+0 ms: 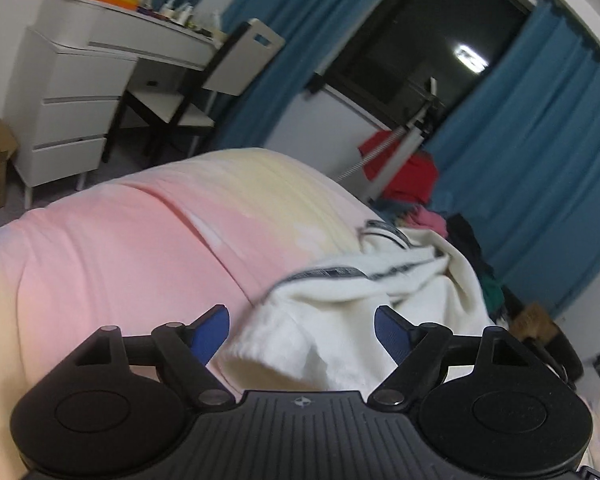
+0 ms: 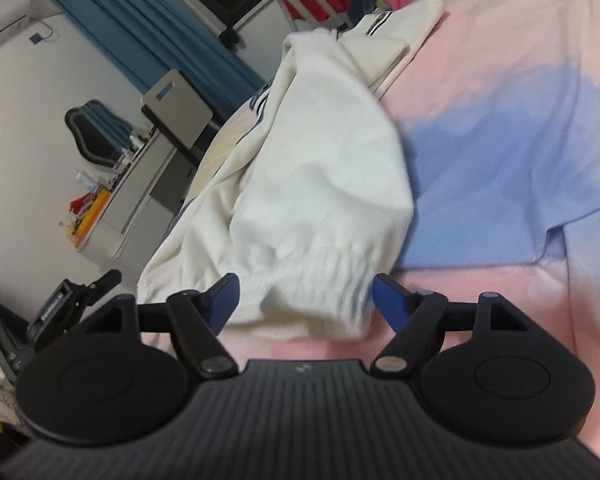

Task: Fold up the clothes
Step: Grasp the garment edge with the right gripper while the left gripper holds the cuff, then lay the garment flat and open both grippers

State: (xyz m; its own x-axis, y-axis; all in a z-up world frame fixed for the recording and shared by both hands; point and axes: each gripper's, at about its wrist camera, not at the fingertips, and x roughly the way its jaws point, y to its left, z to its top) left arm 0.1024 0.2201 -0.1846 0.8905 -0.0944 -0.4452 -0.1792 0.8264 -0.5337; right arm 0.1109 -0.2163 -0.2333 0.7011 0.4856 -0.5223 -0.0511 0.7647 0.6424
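Observation:
A white knit garment with dark striped trim (image 1: 340, 304) lies crumpled on a pink, yellow and blue bed sheet (image 1: 120, 248). My left gripper (image 1: 302, 330) is open, its blue pads (image 1: 210, 334) on either side of a ribbed cuff of the garment. In the right wrist view the same white garment (image 2: 320, 184) lies in a heap on the sheet (image 2: 500, 160). My right gripper (image 2: 304, 300) is open, with a ribbed cuff of the garment lying between its blue pads (image 2: 390, 300). Neither gripper pinches the cloth.
A white desk with drawers (image 1: 72, 92) and a chair (image 1: 204, 80) stand beyond the bed. Blue curtains (image 1: 540, 160) frame a dark window. A pile of red, pink and dark clothes (image 1: 420, 184) lies at the bed's far side beside a white rack.

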